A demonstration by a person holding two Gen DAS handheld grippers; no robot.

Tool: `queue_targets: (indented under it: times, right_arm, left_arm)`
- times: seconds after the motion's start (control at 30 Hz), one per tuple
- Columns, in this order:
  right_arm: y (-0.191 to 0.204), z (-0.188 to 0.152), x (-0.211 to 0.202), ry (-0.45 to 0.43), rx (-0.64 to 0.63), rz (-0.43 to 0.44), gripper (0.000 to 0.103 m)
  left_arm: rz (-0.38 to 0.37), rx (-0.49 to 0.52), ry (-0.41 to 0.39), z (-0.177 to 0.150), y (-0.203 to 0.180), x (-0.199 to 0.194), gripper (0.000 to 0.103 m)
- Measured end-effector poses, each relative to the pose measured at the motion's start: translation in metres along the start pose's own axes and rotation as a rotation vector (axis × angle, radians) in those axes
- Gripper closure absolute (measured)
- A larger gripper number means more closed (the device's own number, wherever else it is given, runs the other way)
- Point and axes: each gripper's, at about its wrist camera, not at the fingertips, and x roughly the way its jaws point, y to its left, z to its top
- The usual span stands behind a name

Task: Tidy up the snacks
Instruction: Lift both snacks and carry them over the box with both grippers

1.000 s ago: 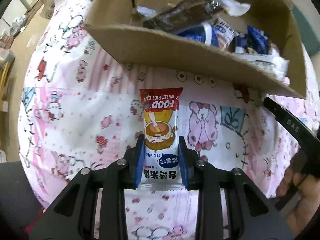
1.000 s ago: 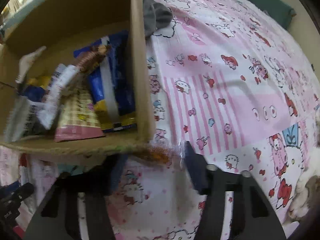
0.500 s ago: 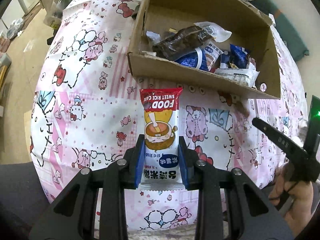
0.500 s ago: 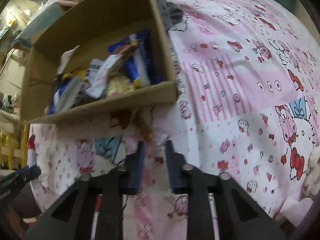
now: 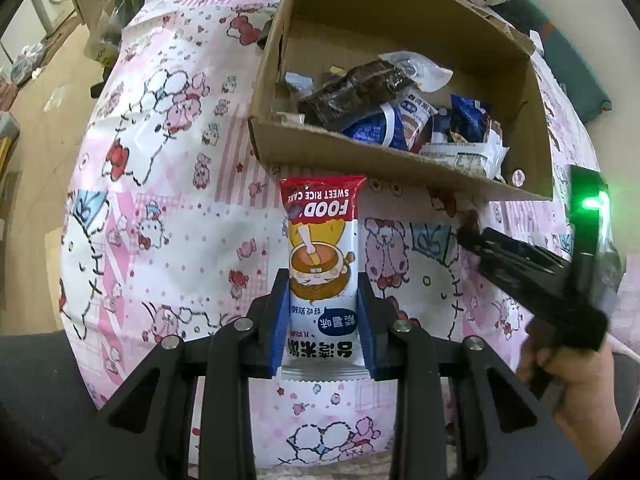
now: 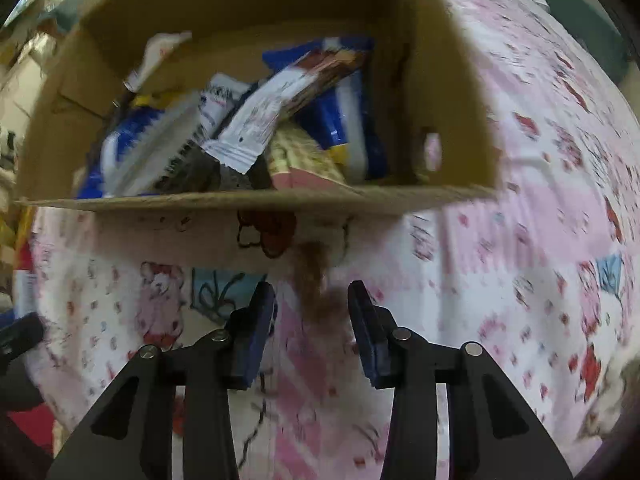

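Left hand-held gripper clamped on rice cake packet below cardboard box, right hand-held gripper just opening, blurred brown snack between its pads.

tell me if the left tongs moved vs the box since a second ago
Yes. The left tongs, shut on the rice cake, backed away from the box, which now looks smaller and farther.

**Pink cartoon print, brown box, bright wrappers**

The bedsheet is pink and white, printed with cartoon cats, bears, red bows and pale blue patches. The cardboard box is plain brown. Inside it lie wrappers in dark brown, deep blue with white, yellow, and a cream check with a pink edge. The rice cake packet is white with a red top band, an orange-and-yellow cartoon figure and a blue speech bubble. The gripper pads are blue on black frames.
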Motion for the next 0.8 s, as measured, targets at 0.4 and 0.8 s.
queue_targets:
  times: [0.4,0.8]
  right_arm:
    - [0.002,-0.031,-0.044,0.021,0.114,0.267,0.086]
    - [-0.015,-0.045,-0.133,-0.215,0.194,0.507,0.086]
  left_arm:
    - [0.036,0.025,-0.009,0.001,-0.003,0.006,0.076]
    - [-0.029,0.028,-0.107,-0.001,0.002,-0.032,0.077]
